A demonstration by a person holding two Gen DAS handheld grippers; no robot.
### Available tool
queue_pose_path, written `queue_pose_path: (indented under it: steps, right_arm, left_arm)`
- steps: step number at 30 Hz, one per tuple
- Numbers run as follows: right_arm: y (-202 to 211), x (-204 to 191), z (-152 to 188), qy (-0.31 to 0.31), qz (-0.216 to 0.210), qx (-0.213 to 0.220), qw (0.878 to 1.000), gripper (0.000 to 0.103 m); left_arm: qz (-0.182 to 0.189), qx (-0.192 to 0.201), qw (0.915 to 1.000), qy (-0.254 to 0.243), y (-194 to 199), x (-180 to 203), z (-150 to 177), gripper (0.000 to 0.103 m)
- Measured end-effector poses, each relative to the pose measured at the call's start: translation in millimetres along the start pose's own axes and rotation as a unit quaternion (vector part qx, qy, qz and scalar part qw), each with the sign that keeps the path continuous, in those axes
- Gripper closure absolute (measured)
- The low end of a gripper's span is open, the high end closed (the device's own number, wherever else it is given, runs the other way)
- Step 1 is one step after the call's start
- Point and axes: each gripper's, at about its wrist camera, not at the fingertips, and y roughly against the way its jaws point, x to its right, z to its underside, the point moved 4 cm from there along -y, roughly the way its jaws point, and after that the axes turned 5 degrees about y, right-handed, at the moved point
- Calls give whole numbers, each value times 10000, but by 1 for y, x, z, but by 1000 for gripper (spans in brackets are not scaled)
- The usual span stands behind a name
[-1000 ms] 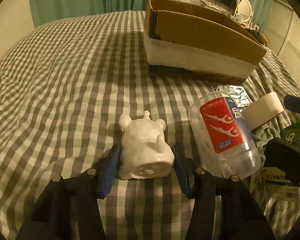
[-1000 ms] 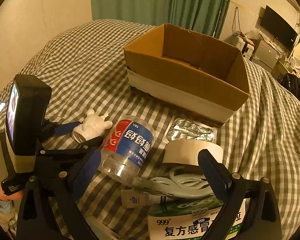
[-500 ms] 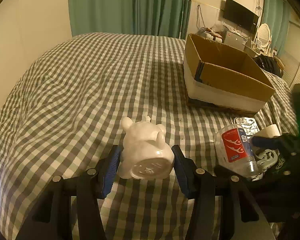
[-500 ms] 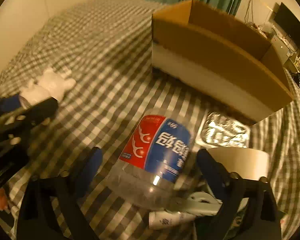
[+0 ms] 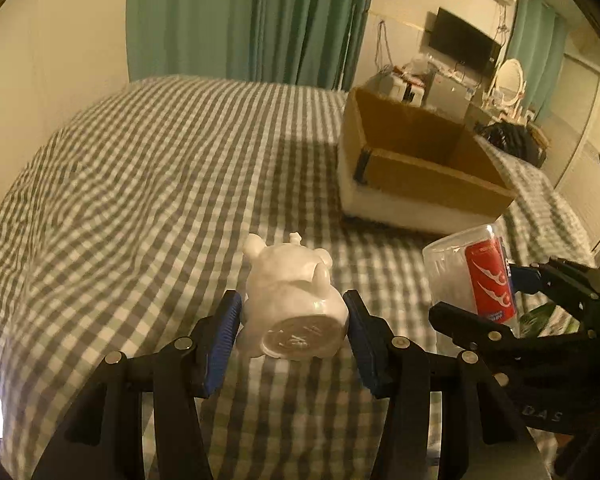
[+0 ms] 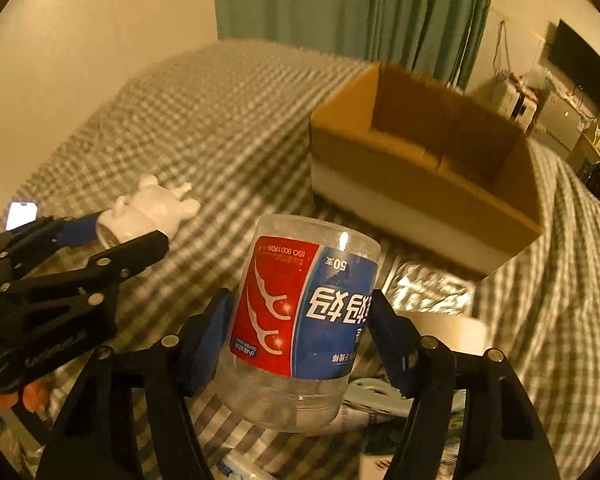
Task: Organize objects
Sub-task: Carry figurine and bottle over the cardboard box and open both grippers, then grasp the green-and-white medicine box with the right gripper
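Observation:
A white ceramic animal figurine (image 5: 292, 308) hangs above the checked bedspread, base toward the camera, with my left gripper (image 5: 292, 332) shut on it. The figurine (image 6: 148, 212) and the left gripper (image 6: 112, 240) also show at the left of the right wrist view. A clear plastic jar with a red and blue label (image 6: 300, 312) is lifted off the bed, and my right gripper (image 6: 300, 328) is shut on it. The jar (image 5: 472, 272) appears at the right of the left wrist view. An open cardboard box (image 6: 424, 168) stands farther back on the bed (image 5: 140, 168).
Below the jar lie a foil blister pack (image 6: 428, 292), a white tape roll (image 6: 452, 332), a pale plastic piece (image 6: 376, 392) and small packets. A lit phone (image 6: 20, 214) lies at the bed's left edge. Green curtains (image 5: 252, 20) and a cluttered desk (image 5: 432, 76) stand behind.
Both grippers have risen. The left lifted the figurine off the bedspread. The right closed on the jar and raised it from the bed, tilting it more upright.

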Motion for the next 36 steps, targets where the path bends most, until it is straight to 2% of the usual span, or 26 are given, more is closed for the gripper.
queue_pose_path:
  steps: [3, 8, 11, 14, 21, 28, 30, 31, 32, 33, 35, 36]
  right_arm:
    - [33, 11, -12, 18, -20, 385, 9993, 36]
    - [85, 53, -46, 4, 385, 1022, 9940, 36]
    - [97, 83, -65, -75, 607, 1199, 9909, 36]
    - [92, 112, -82, -207, 706, 1265, 9892, 36]
    - [24, 155, -109, -451, 671, 976, 9919, 36]
    - [-29, 173, -99, -725, 465, 609, 9944, 35]
    - [-26, 175, -98, -747, 490, 659, 9938, 30]
    - [-22, 175, -100, -740, 520, 708, 9934, 20]
    - [-13, 171, -99, -729, 562, 789, 9926, 14]
    - [1, 170, -101, -737, 629, 932, 9909, 13]
    - [18, 168, -105, -738, 662, 1051, 9895, 13]
    - [30, 167, -106, -727, 679, 1113, 9888, 13]
  left_arm:
    - [43, 211, 9997, -110, 17, 15, -19, 50]
    - [361, 687, 9963, -355, 37, 52, -68, 50]
    - [441, 972, 9928, -540, 38, 76, -100, 50]
    - [547, 1157, 9894, -688, 26, 96, -124, 50]
    - [690, 934, 9915, -586, -48, 110, -147, 50]
    - [661, 627, 9933, -712, -98, 117, -143, 50]
    - [690, 545, 9937, -700, -104, 119, -138, 48]
    - [702, 504, 9938, -694, -104, 120, -136, 47]
    - [706, 486, 9939, -693, -104, 121, -137, 42]
    - [685, 481, 9940, -698, -101, 120, -133, 32]
    - [540, 517, 9947, -701, -89, 119, -133, 20]
    - [509, 562, 9946, -705, -81, 117, -133, 19]
